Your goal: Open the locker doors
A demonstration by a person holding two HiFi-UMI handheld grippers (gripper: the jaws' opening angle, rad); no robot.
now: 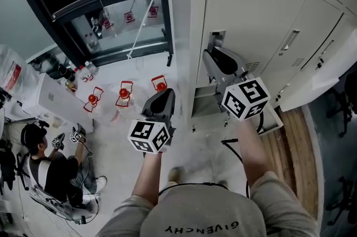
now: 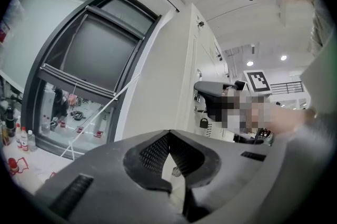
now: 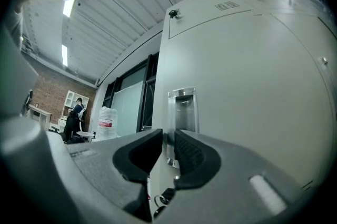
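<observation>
Your right gripper (image 3: pixel 168 134) has its ribbed black pads closed to a narrow slit on the left lip of the recessed handle (image 3: pixel 181 107). The handle is a tall rectangular pocket of shiny metal set into the smooth, pale grey locker door (image 3: pixel 247 80). That door stands straight ahead of you, leftmost in the bank of lockers. Your left gripper (image 2: pixel 168 136) hangs empty beside the locker's plain side wall (image 2: pixel 158 75), with its ribbed pads touching at the tips. Further right, the neighbouring doors (image 1: pixel 290 24) carry slim bar handles and small louvred vents.
</observation>
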